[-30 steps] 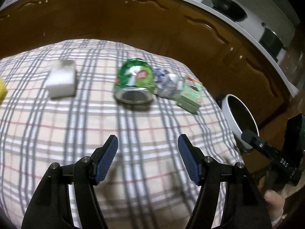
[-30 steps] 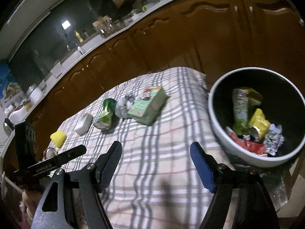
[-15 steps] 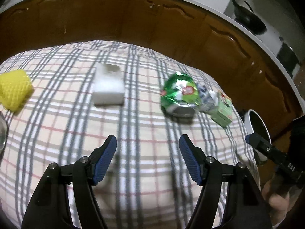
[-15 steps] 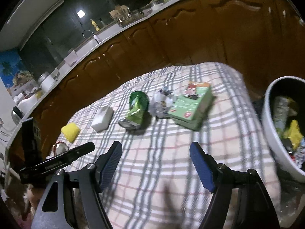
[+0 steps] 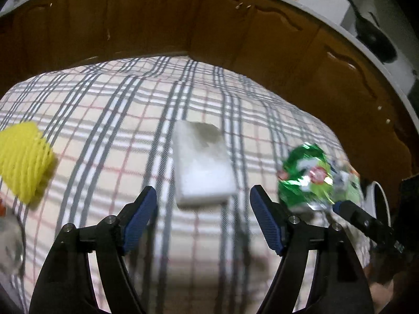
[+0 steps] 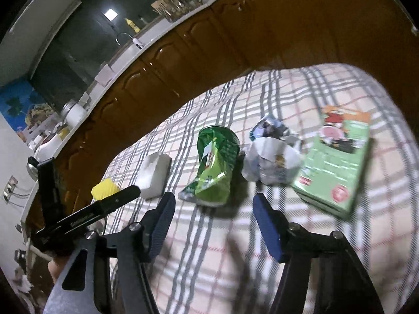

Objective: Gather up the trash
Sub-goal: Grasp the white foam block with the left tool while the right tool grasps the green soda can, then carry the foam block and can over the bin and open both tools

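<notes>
Trash lies on a plaid tablecloth [image 5: 110,136]. A white foam block [image 5: 200,167] lies just ahead of my open, empty left gripper [image 5: 203,213]; it also shows in the right wrist view [image 6: 154,175]. A crushed green can [image 6: 216,170] lies just ahead of my open, empty right gripper [image 6: 213,216], and shows at the right of the left wrist view [image 5: 305,175]. Right of the can are a crumpled paper wrapper [image 6: 272,157] and a green carton [image 6: 335,164]. A yellow foam net [image 5: 22,162] lies far left.
Brown kitchen cabinets [image 5: 209,26] run behind the table under a counter. The white rim of the trash bowl [image 5: 381,198] shows at the right edge of the left wrist view, behind the right gripper's side. A transparent object [image 5: 7,246] sits at the lower left.
Both grippers swung left. The foam block now sits in front of the left gripper and the can in front of the right one. The bowl left the right wrist view.
</notes>
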`<move>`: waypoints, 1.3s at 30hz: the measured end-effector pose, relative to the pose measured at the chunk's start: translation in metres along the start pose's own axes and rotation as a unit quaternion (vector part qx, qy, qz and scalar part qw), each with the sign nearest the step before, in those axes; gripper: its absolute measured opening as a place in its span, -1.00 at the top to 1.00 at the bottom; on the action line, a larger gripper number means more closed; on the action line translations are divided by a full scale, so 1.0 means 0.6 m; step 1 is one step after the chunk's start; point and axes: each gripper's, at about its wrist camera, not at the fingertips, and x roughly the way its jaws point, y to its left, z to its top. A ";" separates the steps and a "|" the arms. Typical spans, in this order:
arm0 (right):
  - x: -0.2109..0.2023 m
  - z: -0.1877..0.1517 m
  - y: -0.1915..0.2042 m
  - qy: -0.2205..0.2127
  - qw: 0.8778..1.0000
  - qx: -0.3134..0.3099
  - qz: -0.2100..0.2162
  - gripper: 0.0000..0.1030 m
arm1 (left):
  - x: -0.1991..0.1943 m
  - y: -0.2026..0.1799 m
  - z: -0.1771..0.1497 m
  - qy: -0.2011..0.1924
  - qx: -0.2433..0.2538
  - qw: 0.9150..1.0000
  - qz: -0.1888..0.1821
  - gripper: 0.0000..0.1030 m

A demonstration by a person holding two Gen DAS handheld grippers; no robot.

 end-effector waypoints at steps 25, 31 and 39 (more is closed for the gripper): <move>-0.072 -0.030 -0.010 -0.034 0.998 0.030 0.037 0.39 | -0.052 -0.085 -0.066 -0.016 0.084 0.995 -0.054 0.05; -0.154 -0.064 -0.040 -0.063 0.997 0.032 0.006 0.39 | -0.083 -0.148 -0.110 -0.012 0.104 0.989 -0.100 0.05; -0.249 -0.099 -0.092 -0.107 0.992 0.041 -0.054 0.39 | -0.096 -0.239 -0.145 0.005 0.142 0.979 -0.148 0.05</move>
